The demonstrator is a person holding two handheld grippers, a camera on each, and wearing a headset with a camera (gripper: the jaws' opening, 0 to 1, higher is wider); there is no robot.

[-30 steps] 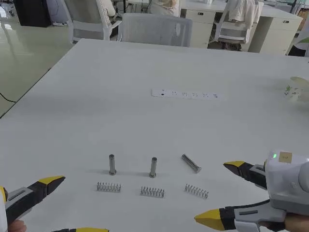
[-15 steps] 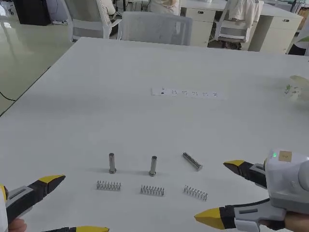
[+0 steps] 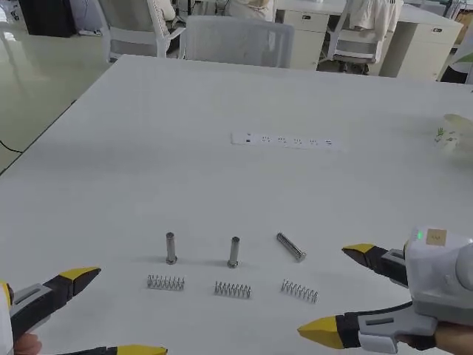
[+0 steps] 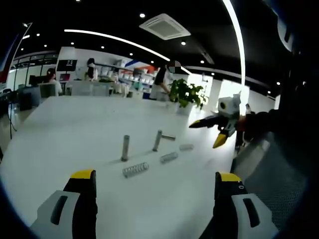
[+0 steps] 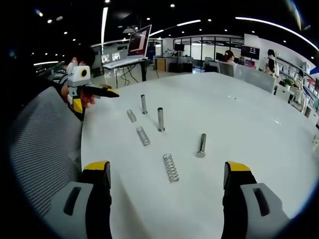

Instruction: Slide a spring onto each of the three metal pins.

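Our left gripper (image 3: 131, 312) and right gripper (image 3: 322, 293) hang at the frame's lower corners, jaws spread and empty. The springs (image 3: 233, 290) lie lower centre on the counter (image 3: 222, 185), just below the pins (image 3: 234, 252). We judge them light, squashy and roll-prone, so we'd pinch one end gently.

Only the head view has tipped slightly downward since then.

Left grey metal pin (image 3: 171, 248) and middle pin (image 3: 234, 252) stand upright; right pin (image 3: 291, 248) lies flat. Just nearer lie left coiled wire spring (image 3: 165, 282), middle spring (image 3: 233, 290), right spring (image 3: 299, 291).
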